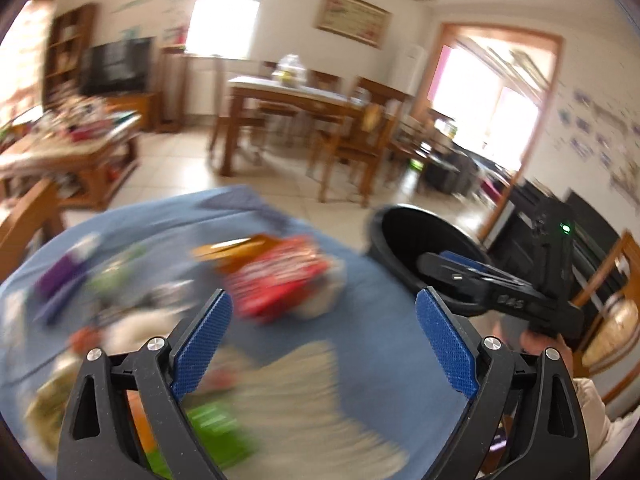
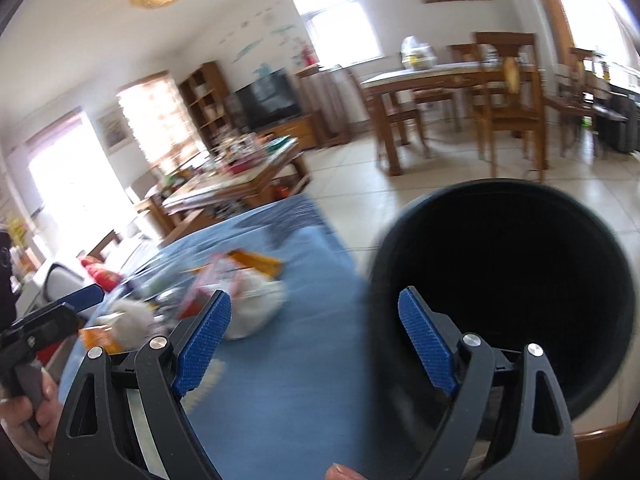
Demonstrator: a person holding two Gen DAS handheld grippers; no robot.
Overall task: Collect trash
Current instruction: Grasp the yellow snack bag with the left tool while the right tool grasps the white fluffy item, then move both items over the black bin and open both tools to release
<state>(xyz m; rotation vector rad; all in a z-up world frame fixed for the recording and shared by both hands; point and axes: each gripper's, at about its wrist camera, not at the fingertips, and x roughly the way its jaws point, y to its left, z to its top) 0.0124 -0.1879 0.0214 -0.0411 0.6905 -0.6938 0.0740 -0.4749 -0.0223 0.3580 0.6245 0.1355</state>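
Both grippers were held above a blue cloth and angled downward toward it, and both views were smeared by motion blur.

The left gripper had its jaws spread wide with nothing between the blue pads; only cloth and blurred litter showed through the gap. In the right wrist view it entered from the left edge, a hand wrapped round its grip.

The right gripper was likewise wide open and empty. From the left wrist view it reached in from the right, its fingertips over the mouth of the black bin, with the holding hand just visible below it.

The bin stood just off the right edge of the cloth. In the right wrist view its dark opening lay beyond and to the right of the right-hand pad, which overlapped the near rim; whether it touched could not be told.

The trash lay scattered on the cloth, left of the bin. A red wrapper sat just beyond the left gripper's jaws, with an orange packet farther off, a purple item at far left and a green packet near, under the left finger. A white crumpled wad lay just past the right gripper's left pad.
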